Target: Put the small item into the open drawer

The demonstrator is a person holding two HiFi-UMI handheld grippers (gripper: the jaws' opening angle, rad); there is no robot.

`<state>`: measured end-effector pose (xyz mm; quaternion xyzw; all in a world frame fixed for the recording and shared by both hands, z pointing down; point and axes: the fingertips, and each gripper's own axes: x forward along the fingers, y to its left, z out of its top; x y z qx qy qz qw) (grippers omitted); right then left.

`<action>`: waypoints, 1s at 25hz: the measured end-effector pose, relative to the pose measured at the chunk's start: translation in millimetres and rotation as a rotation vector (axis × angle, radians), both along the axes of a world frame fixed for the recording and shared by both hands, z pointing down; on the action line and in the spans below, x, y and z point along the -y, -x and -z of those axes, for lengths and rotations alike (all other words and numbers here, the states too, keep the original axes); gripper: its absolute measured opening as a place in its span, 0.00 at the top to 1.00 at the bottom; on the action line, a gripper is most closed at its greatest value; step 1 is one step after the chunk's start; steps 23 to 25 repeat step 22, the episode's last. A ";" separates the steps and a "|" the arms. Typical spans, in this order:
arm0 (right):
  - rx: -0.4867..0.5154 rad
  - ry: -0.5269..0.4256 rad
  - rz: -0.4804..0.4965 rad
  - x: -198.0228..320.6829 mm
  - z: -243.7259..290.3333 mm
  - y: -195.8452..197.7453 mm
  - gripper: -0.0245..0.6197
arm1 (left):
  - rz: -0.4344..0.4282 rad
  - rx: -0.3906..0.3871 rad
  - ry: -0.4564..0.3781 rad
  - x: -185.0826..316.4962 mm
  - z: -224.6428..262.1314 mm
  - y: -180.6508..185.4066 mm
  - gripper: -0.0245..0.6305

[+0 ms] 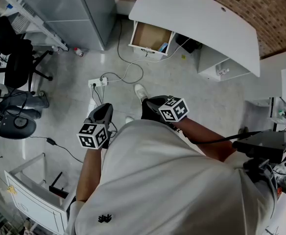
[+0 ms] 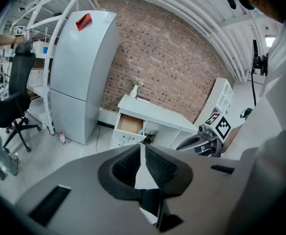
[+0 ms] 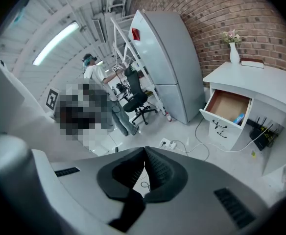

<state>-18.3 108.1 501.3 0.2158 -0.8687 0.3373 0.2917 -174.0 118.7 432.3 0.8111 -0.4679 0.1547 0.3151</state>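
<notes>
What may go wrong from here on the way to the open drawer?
The power strip and cables lie on the floor in front of the open drawer: a possible trip hazard.
The left gripper and right gripper are both shut and empty, so no item may get delivered.

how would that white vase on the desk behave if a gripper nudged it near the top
The white vase is tall and narrow, with flowers standing above it, so it would probably tip rather than slide. Its surface looks smooth, perhaps ceramic, so it is likely slippery between pads and could break if it fell off the desk.
</notes>
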 end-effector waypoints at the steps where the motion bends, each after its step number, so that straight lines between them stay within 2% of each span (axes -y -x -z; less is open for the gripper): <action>1: 0.000 0.000 0.000 -0.1 0.0 -0.9 0.92 | -0.001 -0.001 -0.001 0.9 0.1 -1.2 0.89; 13: -0.003 -0.024 0.013 -1.2 8.8 -3.3 0.92 | 0.004 0.004 -0.025 -2.4 12.4 -3.7 0.89; 25: -0.029 -0.039 -0.012 -17.4 8.3 -19.1 0.92 | -0.023 -0.003 0.019 -23.6 -9.9 -9.6 0.89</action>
